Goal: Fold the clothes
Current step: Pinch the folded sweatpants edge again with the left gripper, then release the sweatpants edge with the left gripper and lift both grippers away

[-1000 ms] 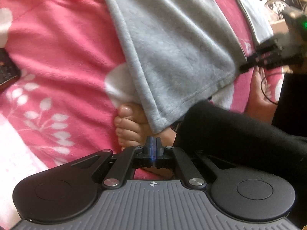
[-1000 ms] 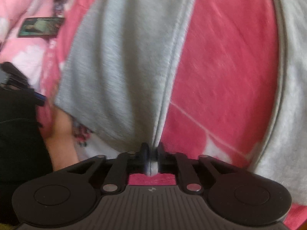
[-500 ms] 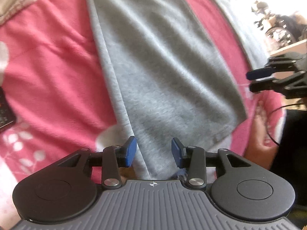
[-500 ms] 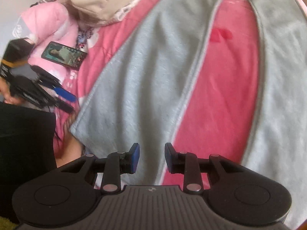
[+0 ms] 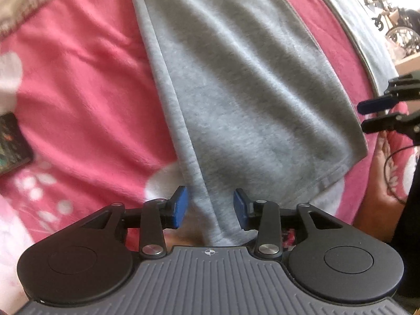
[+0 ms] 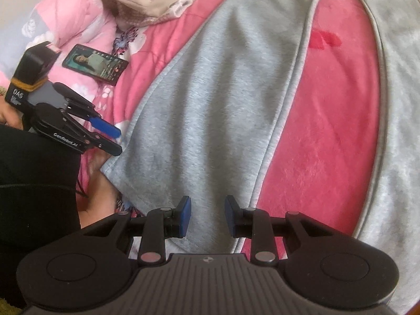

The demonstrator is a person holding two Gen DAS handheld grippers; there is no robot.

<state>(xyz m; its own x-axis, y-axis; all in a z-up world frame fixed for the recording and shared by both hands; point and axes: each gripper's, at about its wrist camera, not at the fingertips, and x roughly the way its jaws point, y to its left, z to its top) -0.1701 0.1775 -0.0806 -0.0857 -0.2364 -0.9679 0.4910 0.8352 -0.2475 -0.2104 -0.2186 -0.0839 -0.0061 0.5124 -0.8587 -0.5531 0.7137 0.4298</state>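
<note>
Grey garment lies spread on pink bed, hem end nearest. Left tool spread, straddling hem edge; right tool spread over hem, gripping nothing. Judgement: pinch both hem corners evenly, lift together, keep edges aligned.

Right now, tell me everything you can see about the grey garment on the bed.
The grey garment looks like soft, fleecy knit, with a stitched hem along its near end and paler piping along the inner edges. Two long panels lie spread on the pink blanket, which shows between them. The near panel is lightly rippled, with one side edge folded under. Both the left gripper and the right gripper are open over its hem, gripping nothing.
</note>
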